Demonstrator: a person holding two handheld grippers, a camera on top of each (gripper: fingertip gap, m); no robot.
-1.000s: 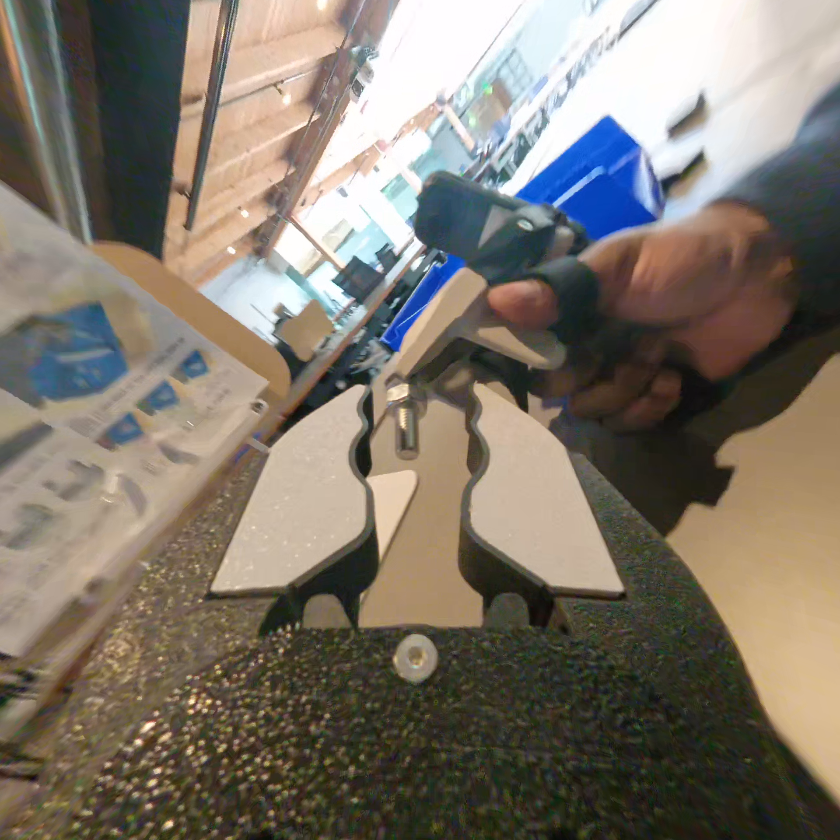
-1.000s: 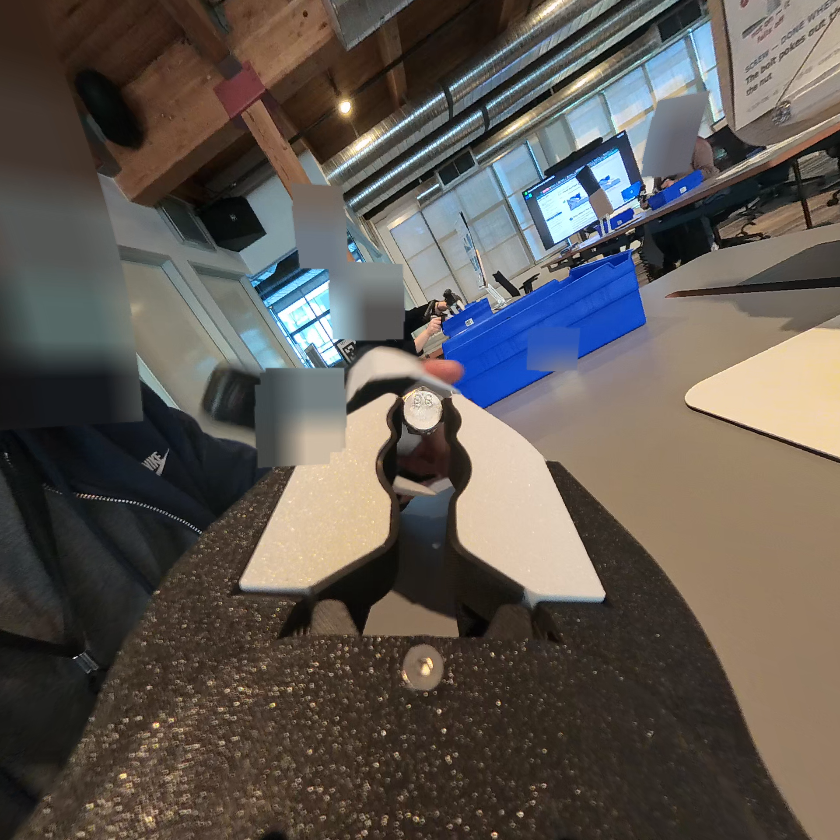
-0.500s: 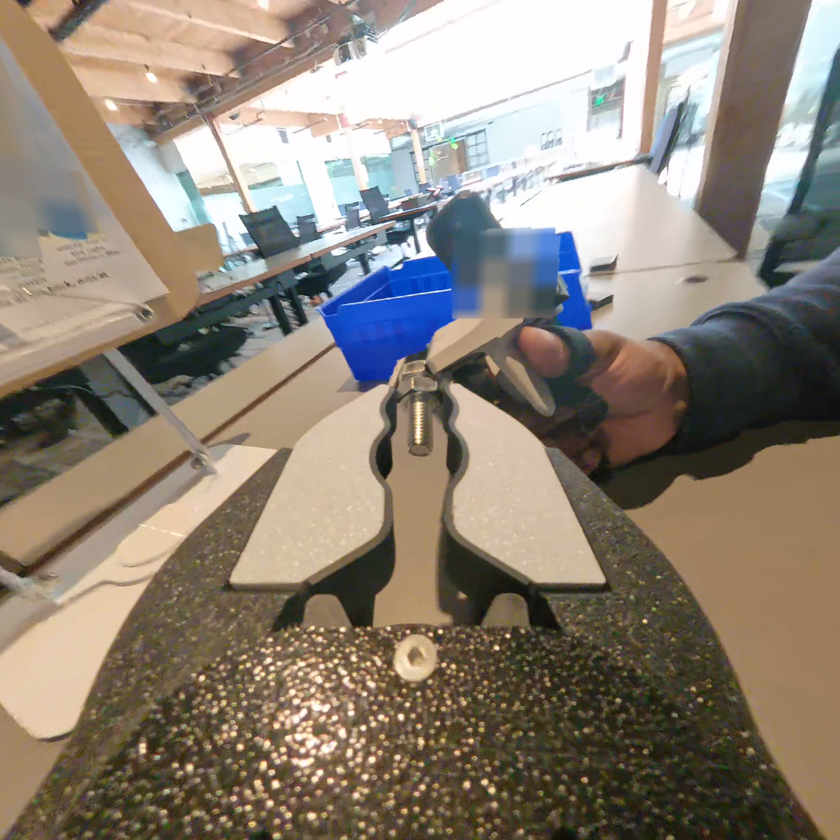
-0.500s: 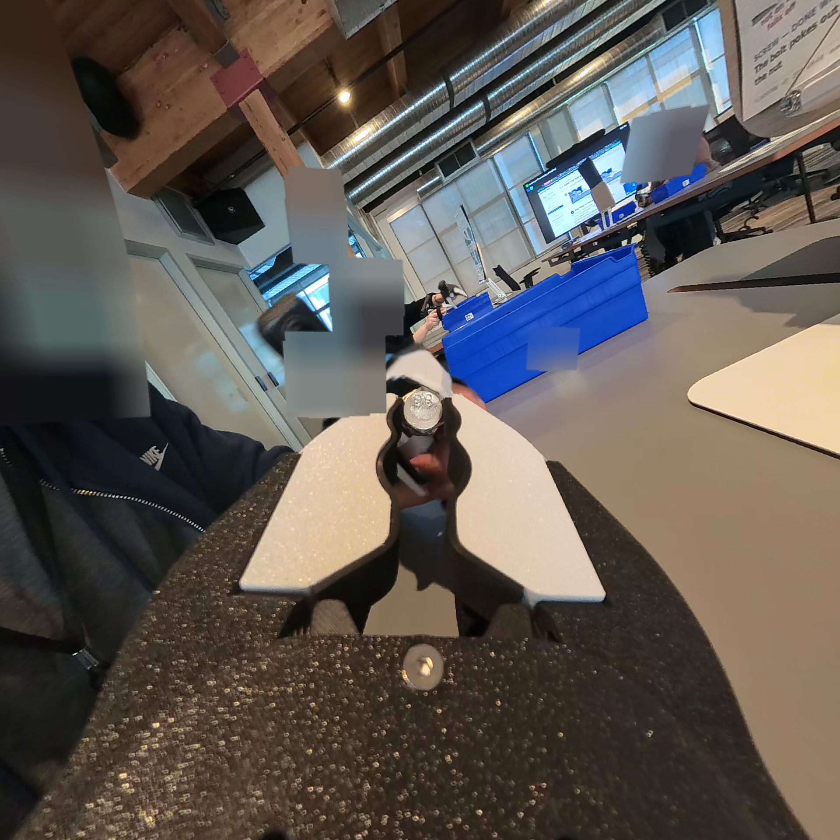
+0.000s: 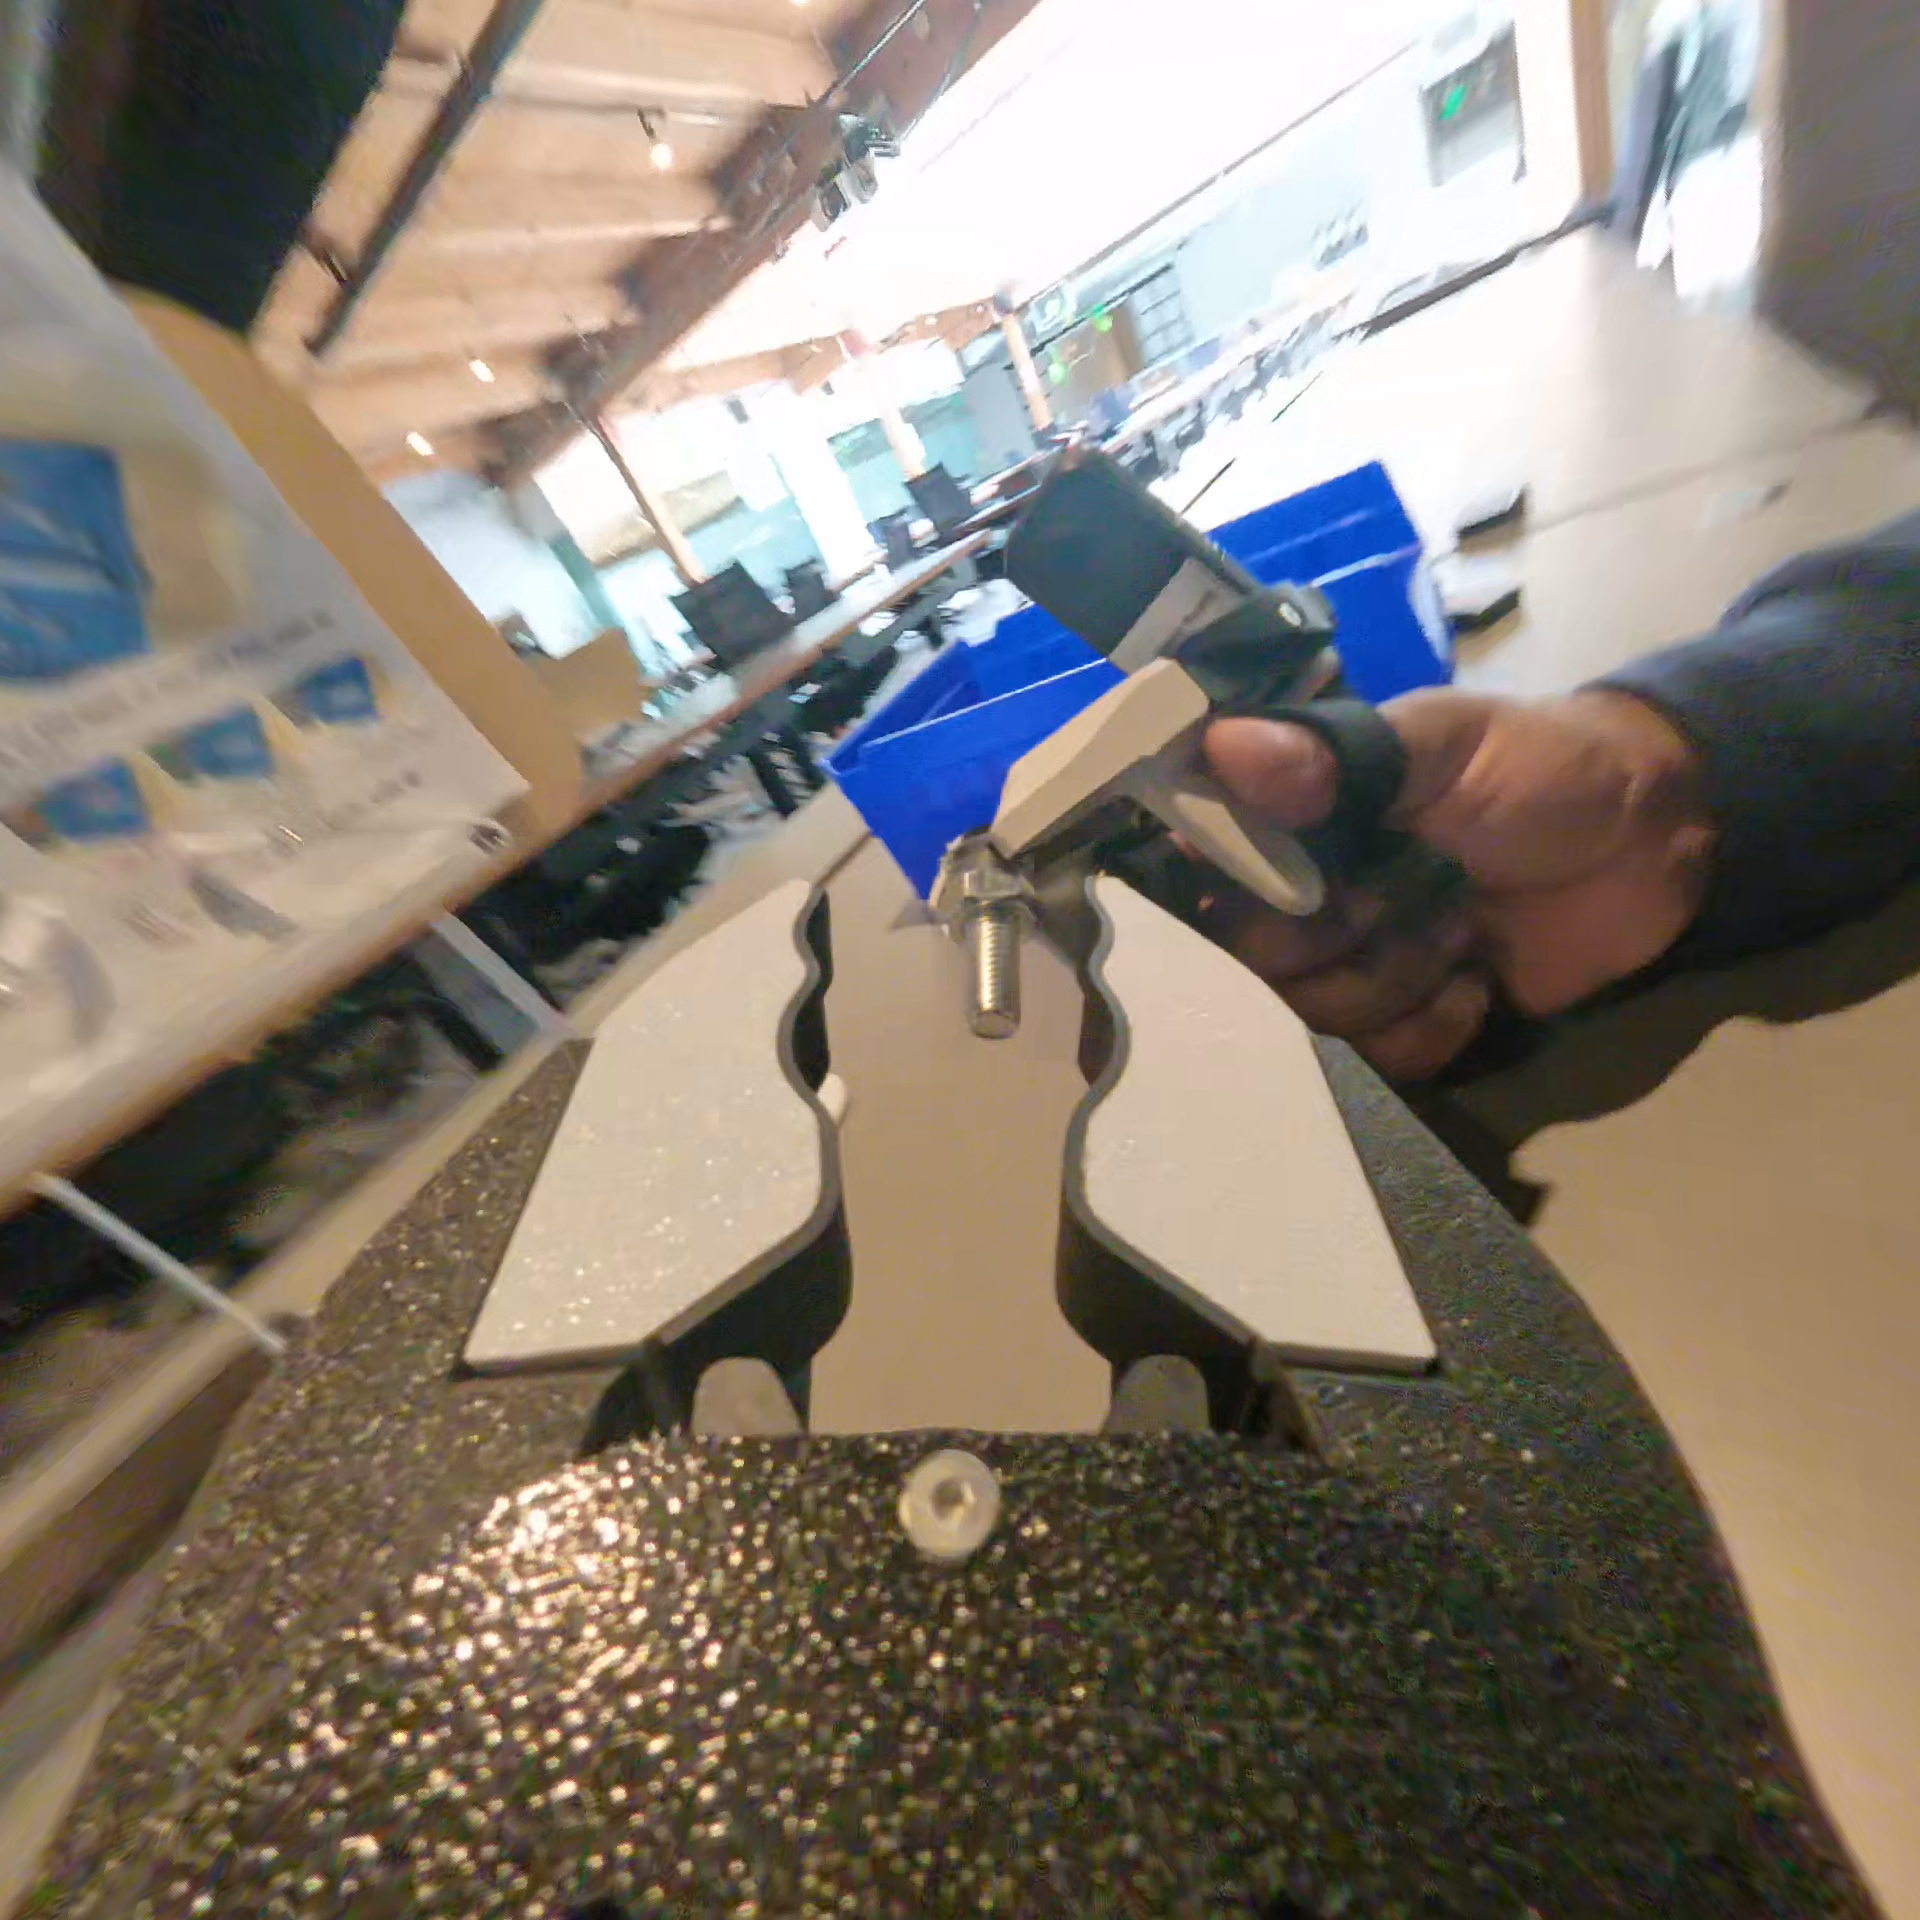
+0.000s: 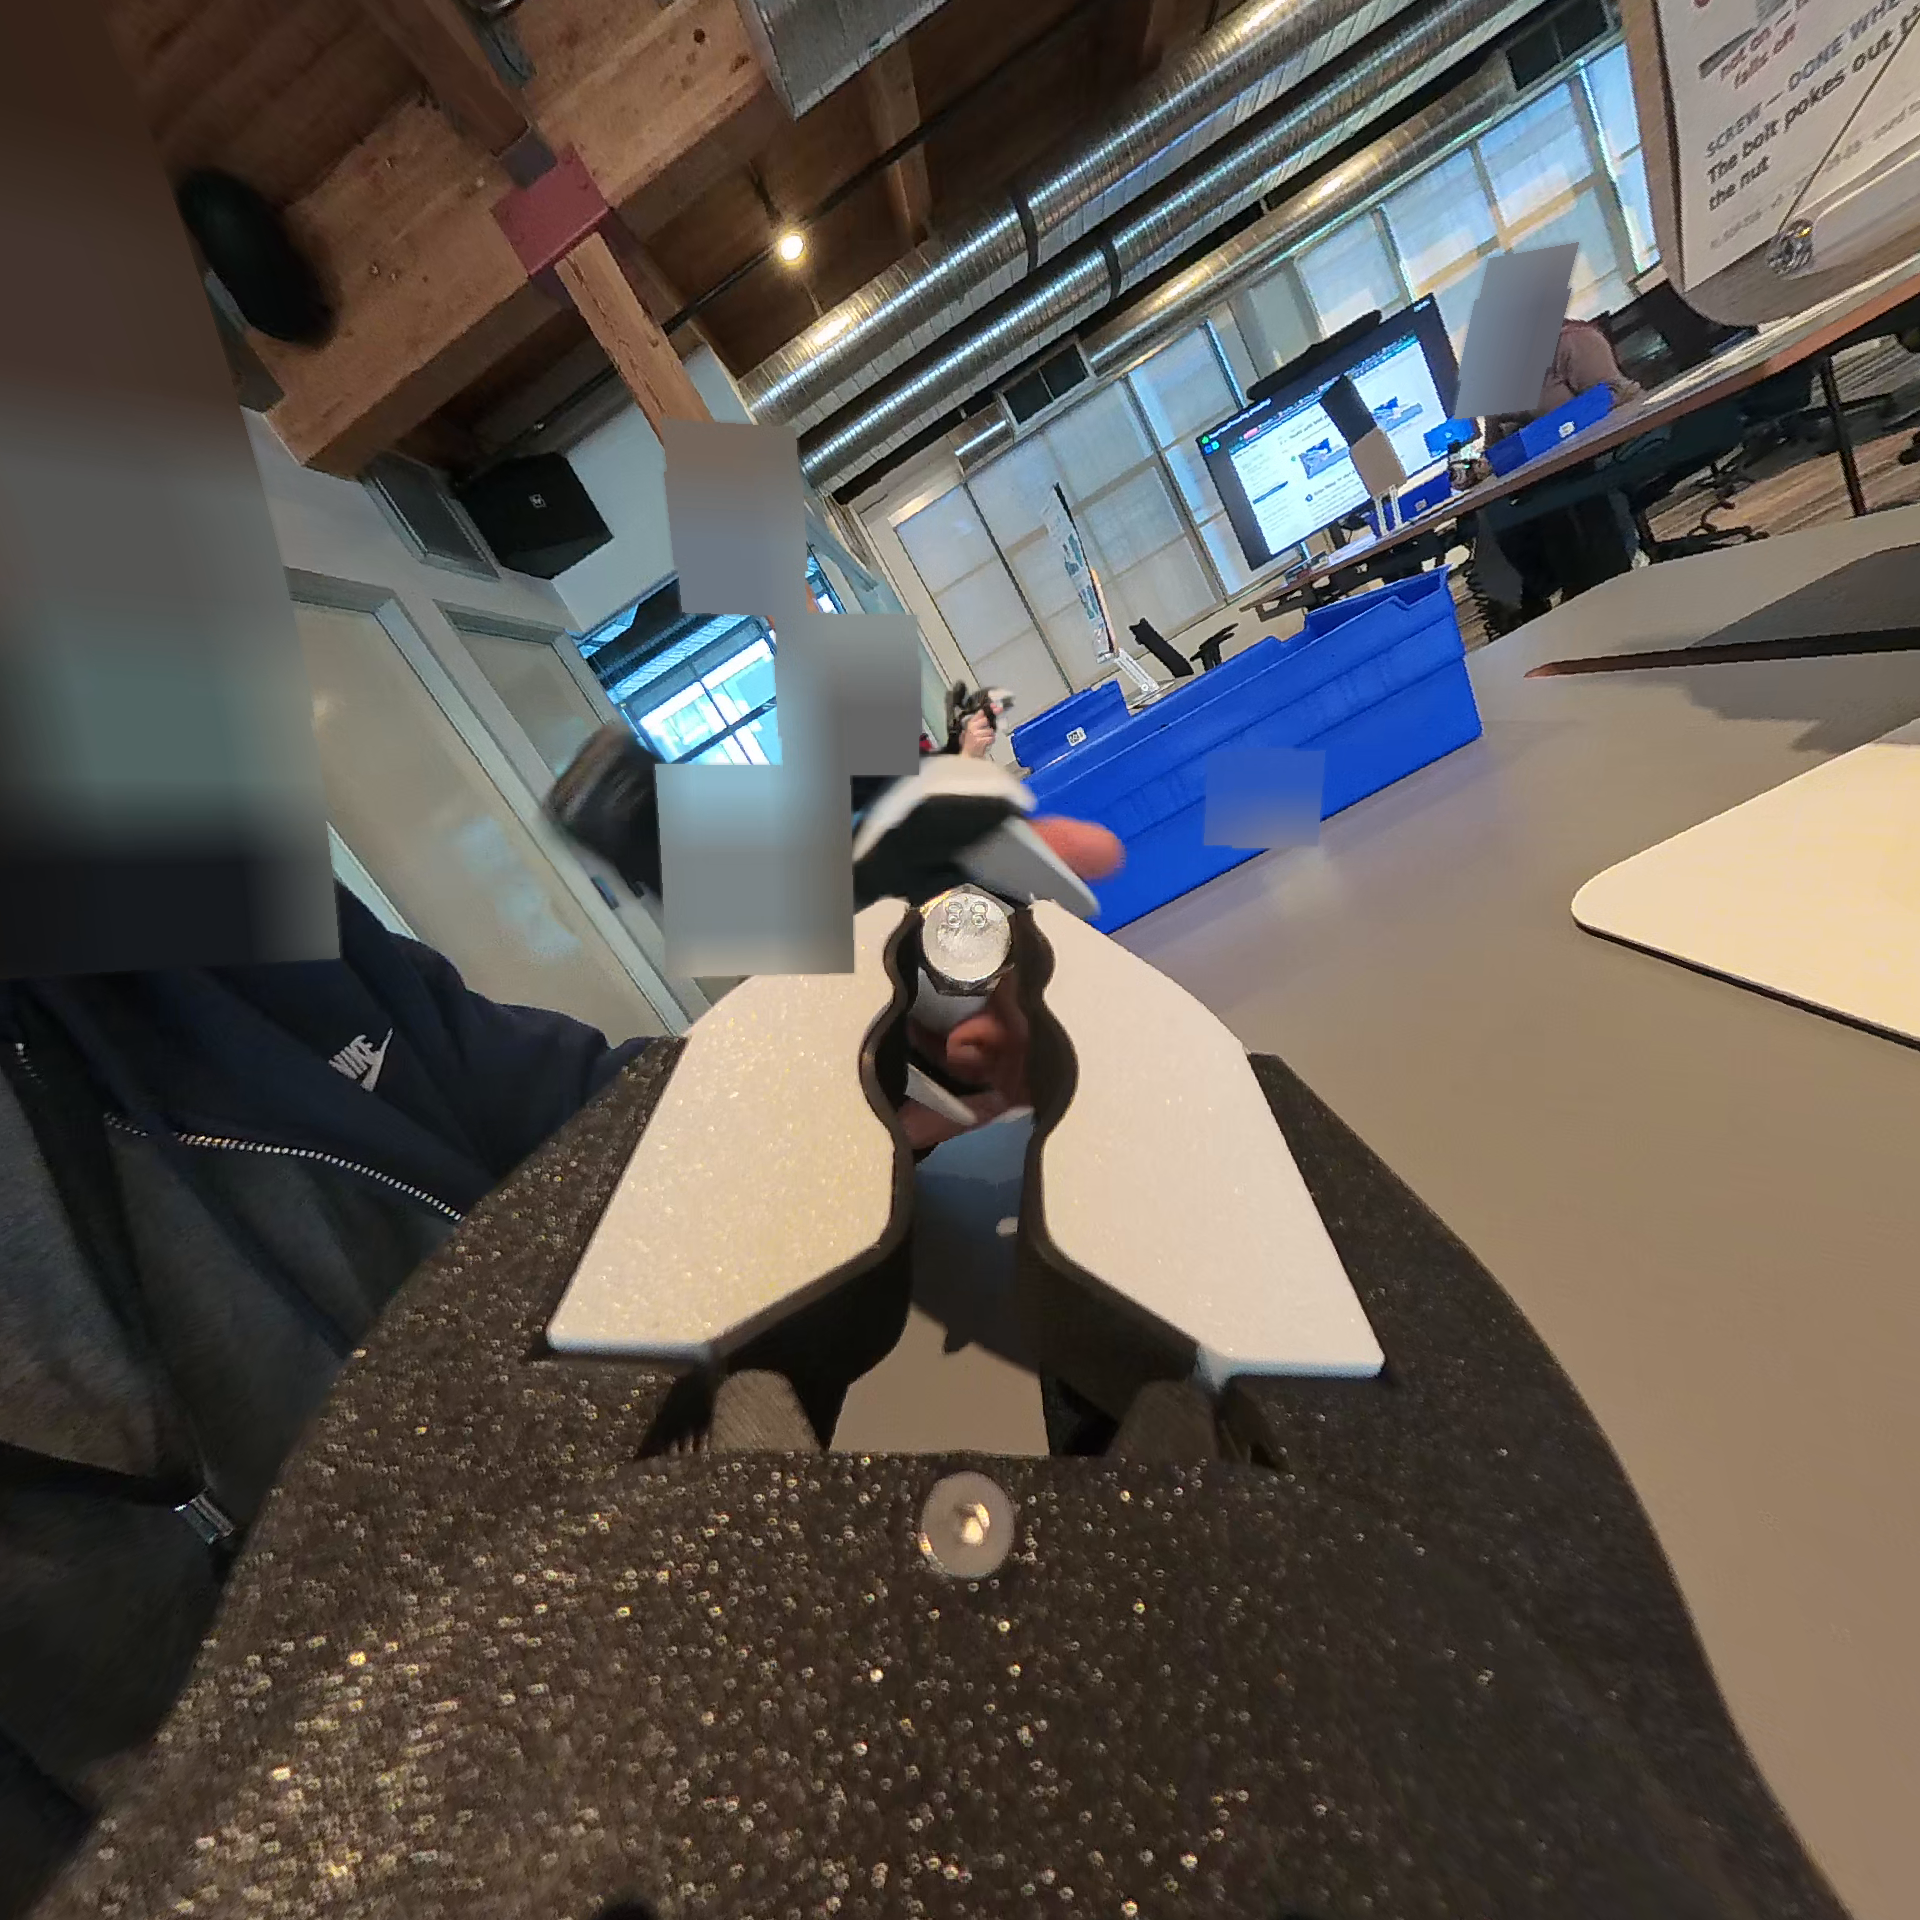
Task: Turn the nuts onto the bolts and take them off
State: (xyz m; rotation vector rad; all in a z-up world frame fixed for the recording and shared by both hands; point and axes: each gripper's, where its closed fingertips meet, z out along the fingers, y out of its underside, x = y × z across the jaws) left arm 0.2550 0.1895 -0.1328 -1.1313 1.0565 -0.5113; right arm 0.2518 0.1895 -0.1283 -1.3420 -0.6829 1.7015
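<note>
A silver bolt [image 5: 994,977] with a hex nut [image 5: 982,888] on its thread is held up above the table. In the left wrist view its shaft points toward me between my left gripper's fingers. My left gripper [image 5: 951,904] is open, its jaws apart on either side of the nut and clear of it. My right gripper [image 6: 966,925] is shut on the bolt's hex head [image 6: 966,940]. The right gripper also shows in the left wrist view [image 5: 1101,769], held by a hand [image 5: 1507,810]. The left gripper shows blurred behind the bolt in the right wrist view [image 6: 956,821].
Blue bins [image 5: 1039,748] stand on the grey table [image 6: 1455,1143] beyond the grippers, also in the right wrist view [image 6: 1299,727]. A clear sign stand [image 5: 156,727] is close at the left. A white mat [image 6: 1766,904] lies at the right. A person's dark jacket [image 6: 260,1091] fills the left.
Half a second ago my left gripper was closed about the nut with its view level. Now it has opened and rolled back to a tilt. The right gripper keeps hold of the bolt.
</note>
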